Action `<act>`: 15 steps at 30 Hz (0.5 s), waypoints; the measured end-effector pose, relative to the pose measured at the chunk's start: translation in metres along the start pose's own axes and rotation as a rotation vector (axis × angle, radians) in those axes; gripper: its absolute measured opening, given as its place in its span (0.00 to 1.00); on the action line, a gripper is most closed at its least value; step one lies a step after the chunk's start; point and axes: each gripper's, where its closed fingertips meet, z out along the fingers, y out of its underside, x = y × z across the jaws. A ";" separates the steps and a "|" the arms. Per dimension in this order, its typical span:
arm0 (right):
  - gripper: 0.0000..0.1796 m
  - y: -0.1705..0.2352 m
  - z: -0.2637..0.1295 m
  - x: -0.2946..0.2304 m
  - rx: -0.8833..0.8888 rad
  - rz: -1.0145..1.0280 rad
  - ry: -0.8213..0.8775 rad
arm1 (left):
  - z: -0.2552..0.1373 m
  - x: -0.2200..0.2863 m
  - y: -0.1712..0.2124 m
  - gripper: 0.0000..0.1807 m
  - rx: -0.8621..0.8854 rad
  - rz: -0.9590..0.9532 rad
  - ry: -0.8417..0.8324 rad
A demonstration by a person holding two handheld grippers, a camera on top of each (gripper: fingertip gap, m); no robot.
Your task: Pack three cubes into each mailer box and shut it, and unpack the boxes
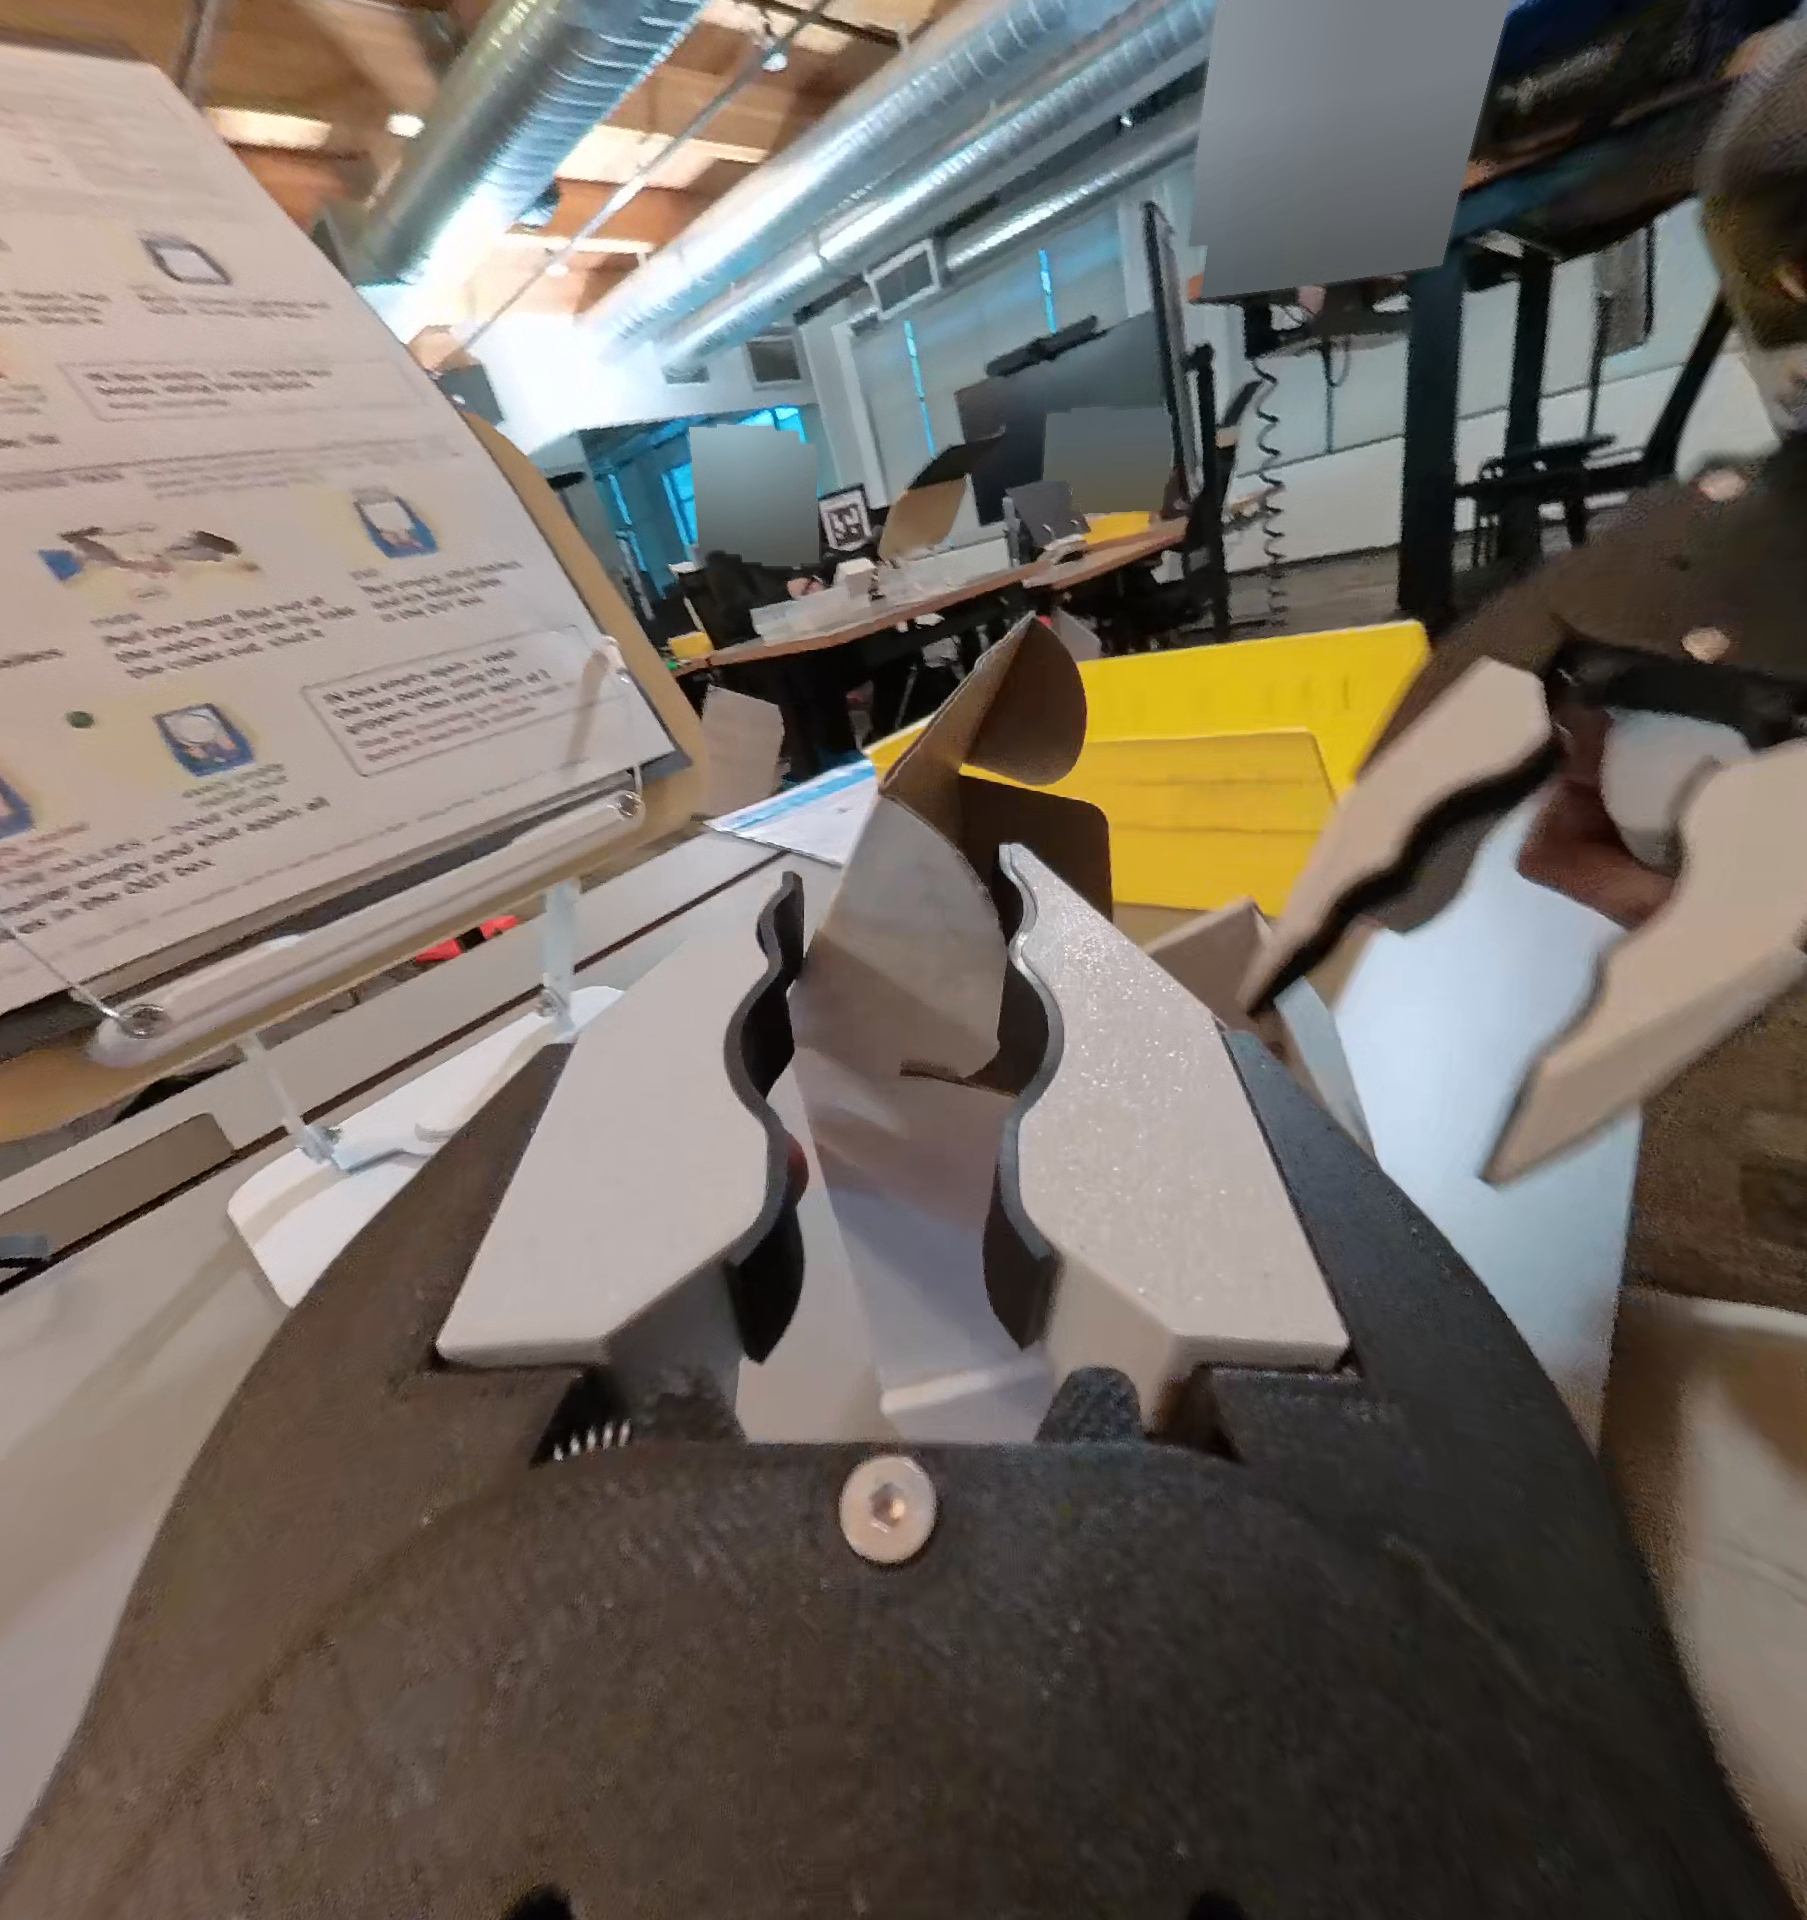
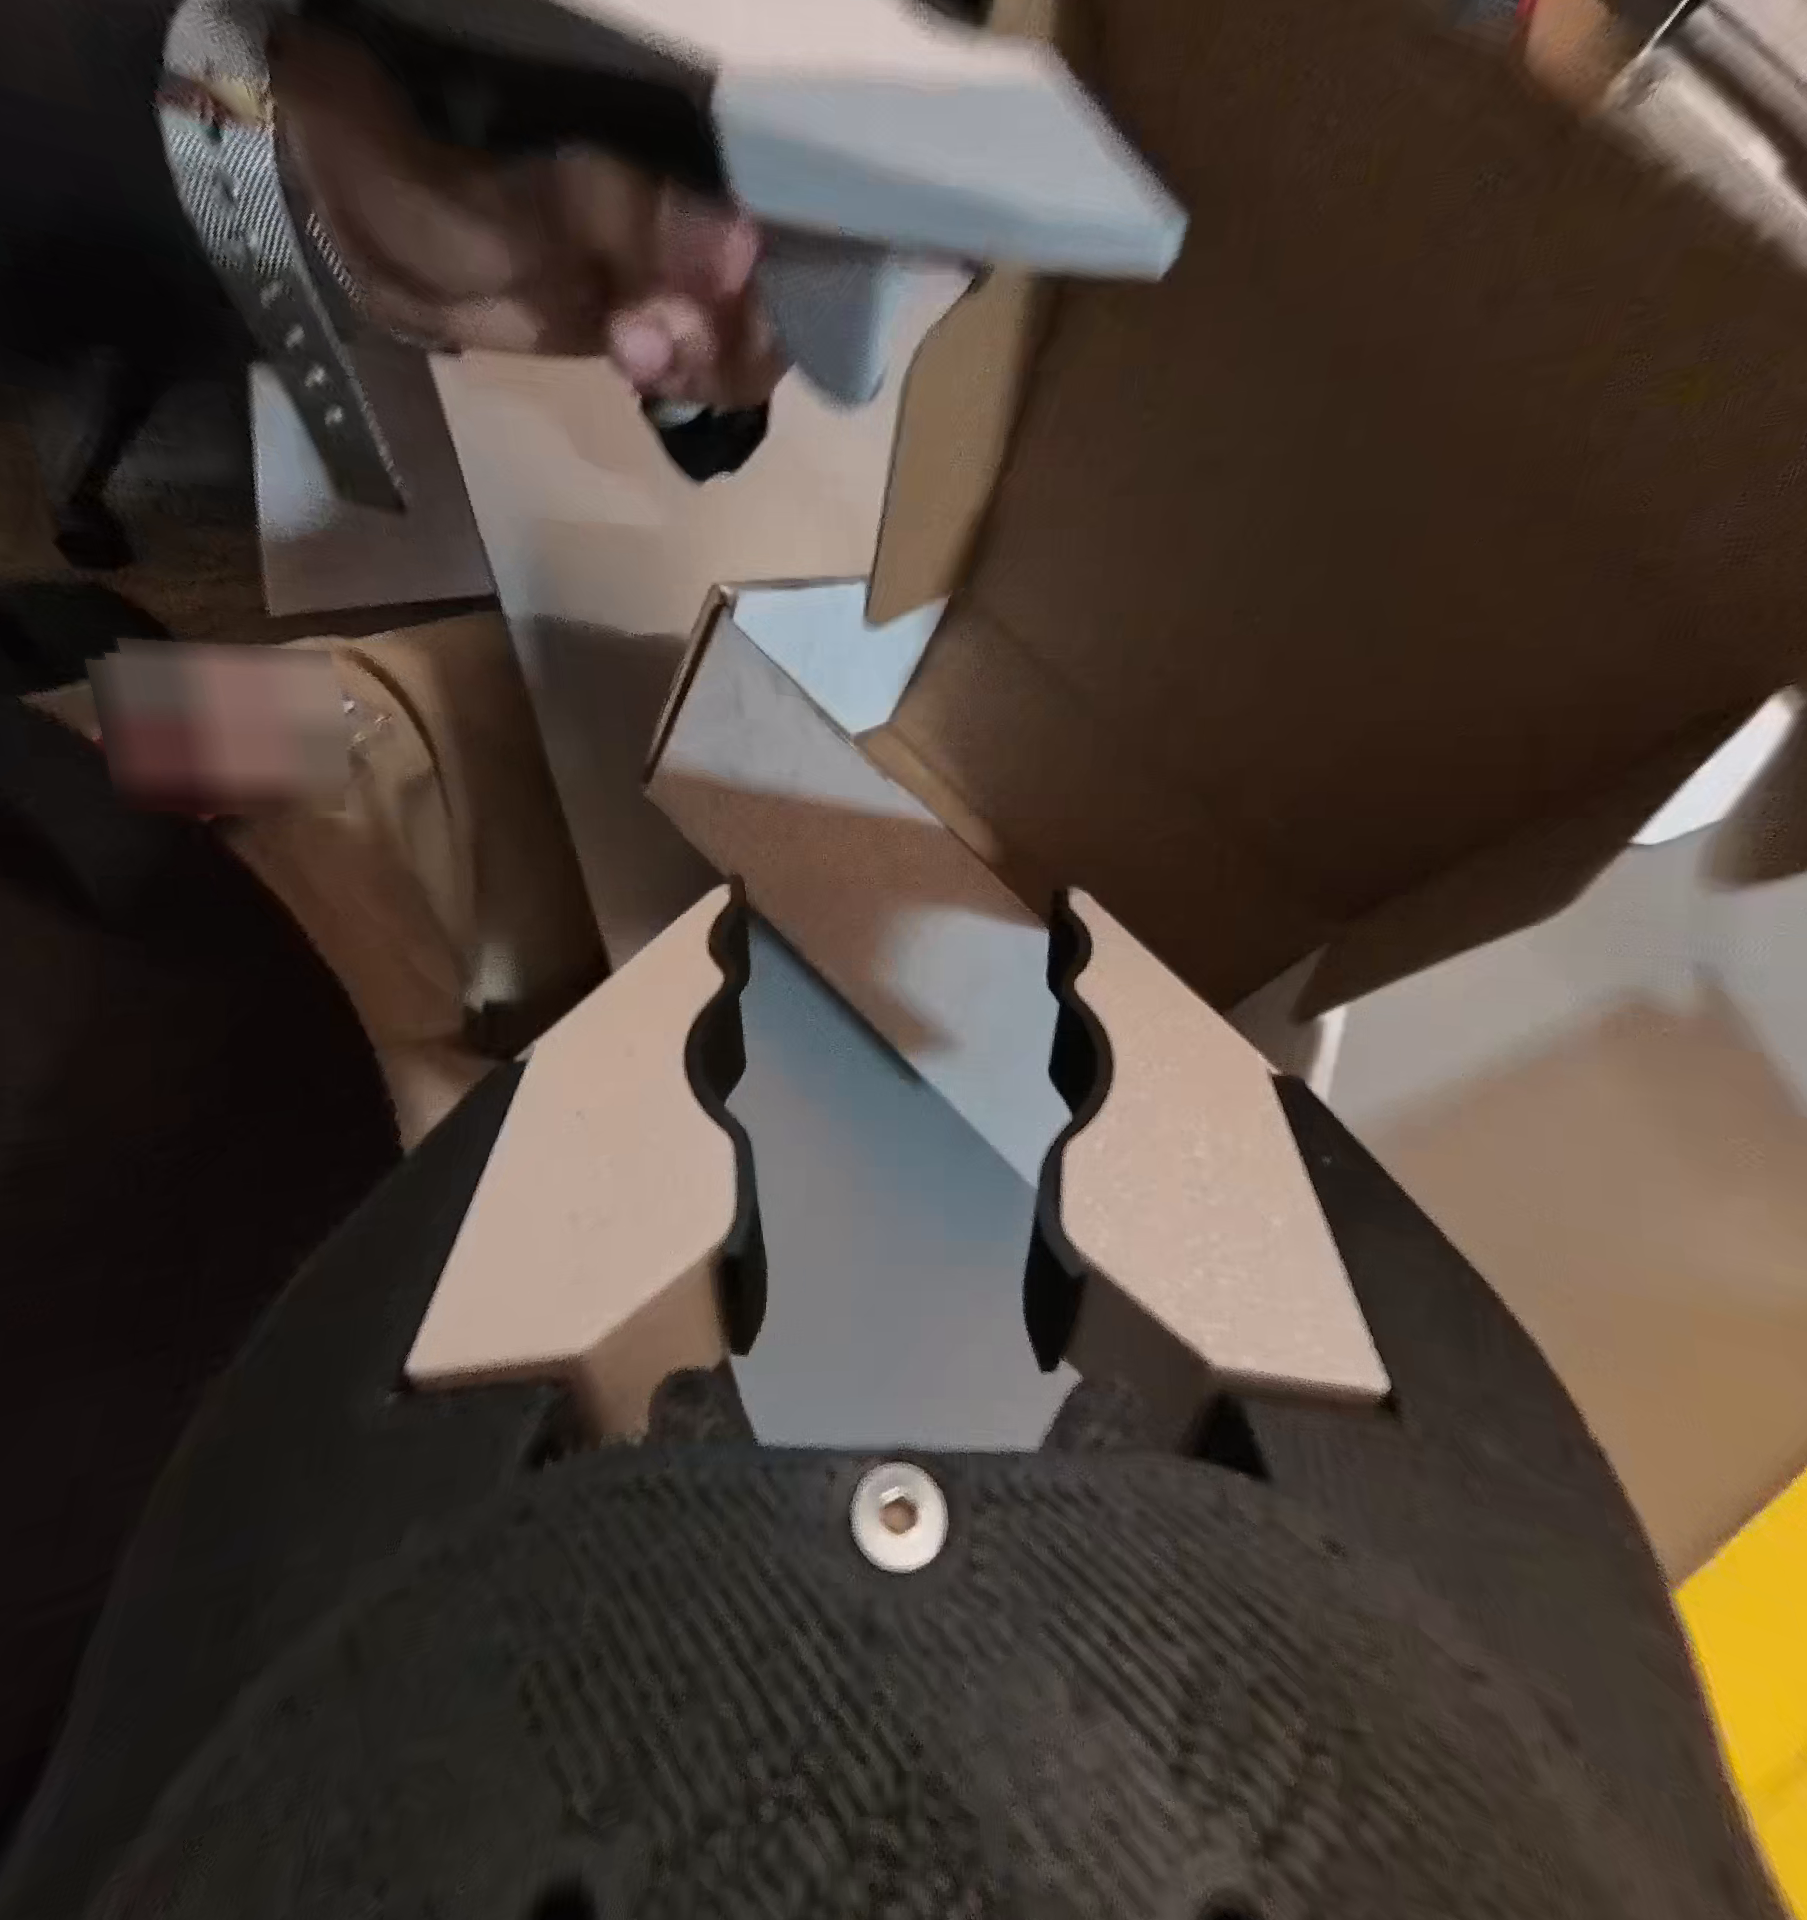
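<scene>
The mailer box (image 1: 982, 790) is brown cardboard with a pale, greyish inner face, and it is open, its flaps standing loose. In the left wrist view, going from the left, an instruction sheet (image 1: 203, 499) leans on a tilted stand (image 1: 566, 831) over a pale table (image 1: 99, 1403). In the middle, the left gripper (image 1: 904, 914) has its two grey fingers (image 1: 650, 1122) set a moderate gap apart, and a curved flap of the box rises between them; the flap lies near the inner faces, but whether the jaws actually pinch it cannot be told. Just behind the flap sits a yellow bin (image 1: 1242, 748). To the right, the right gripper (image 1: 1398, 1060) reaches in from the edge with its pointed fingers spread apart, their tips beside the box's side.

In the right wrist view, heavily blurred, a person's hand (image 2: 525, 249) at upper left holds the left gripper (image 2: 930, 177), of which only the grey body shows clearly. Below centre, the right gripper (image 2: 899, 904) has its tan-lit fingers (image 2: 1190, 1174) clearly parted, and a corner of the mailer box (image 2: 1346, 520) points down between them, a narrow wall of the box crossing the gap at a slant. The large brown panel of the box fills the upper right. The cardboard sits near both fingertips, but no firm grasp shows. A strip of the yellow bin (image 2: 1792, 1662) shows at the lower right edge.
</scene>
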 end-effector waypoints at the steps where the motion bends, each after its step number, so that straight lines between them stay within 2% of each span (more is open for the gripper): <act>1: 0.32 0.006 0.000 -0.005 -0.004 0.000 -0.007 | 0.001 -0.005 -0.002 0.20 0.002 -0.004 -0.020; 5: 0.34 0.037 0.010 -0.024 -0.072 -0.018 -0.022 | 0.008 -0.032 -0.002 0.18 -0.022 -0.011 -0.117; 9: 0.32 0.036 0.016 -0.023 -0.092 -0.115 0.037 | 0.016 -0.064 0.021 0.15 -0.127 -0.063 -0.228; 15: 0.32 0.034 0.019 -0.018 -0.070 -0.158 0.087 | 0.024 -0.092 0.042 0.16 -0.143 -0.307 -0.320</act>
